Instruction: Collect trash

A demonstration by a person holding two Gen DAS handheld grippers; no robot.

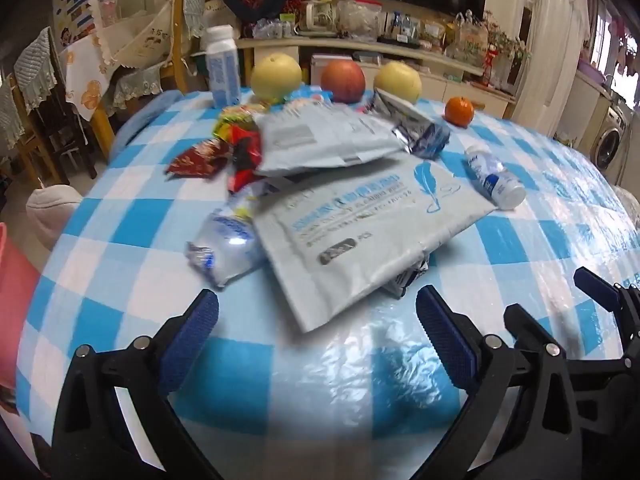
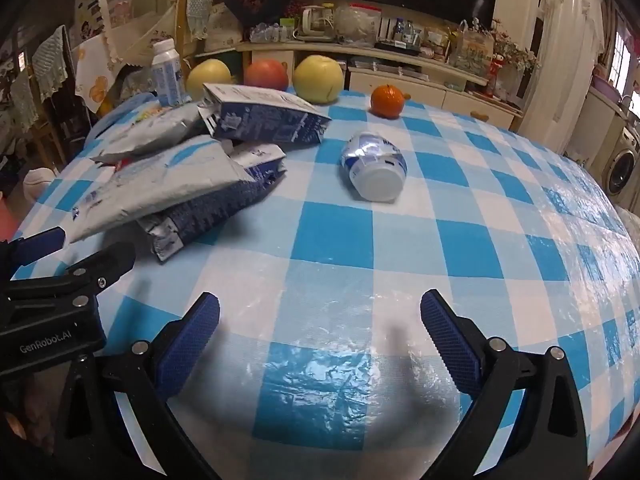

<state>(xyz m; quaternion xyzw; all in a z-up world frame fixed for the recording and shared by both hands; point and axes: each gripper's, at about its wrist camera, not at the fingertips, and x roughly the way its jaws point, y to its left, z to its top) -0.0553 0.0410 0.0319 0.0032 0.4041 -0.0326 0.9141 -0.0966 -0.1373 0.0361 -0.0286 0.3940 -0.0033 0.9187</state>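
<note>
Clearly both the left gripper [image 1: 318, 322] and right gripper [image 2: 320, 322] hang apart, empty, low in frame; the grey mailer bag [image 1: 372, 236] looks light, floppy and slick, best pinched at its near corner.

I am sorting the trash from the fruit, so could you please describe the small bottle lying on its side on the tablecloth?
The small bottle is white plastic with a blue and white label that looks crinkled and shiny. It lies on its side, alone on the checked tablecloth, its flat round end facing the right wrist camera. It sits right of the wrapper pile and nearer than the orange. Nothing but the cloth touches it.
</note>
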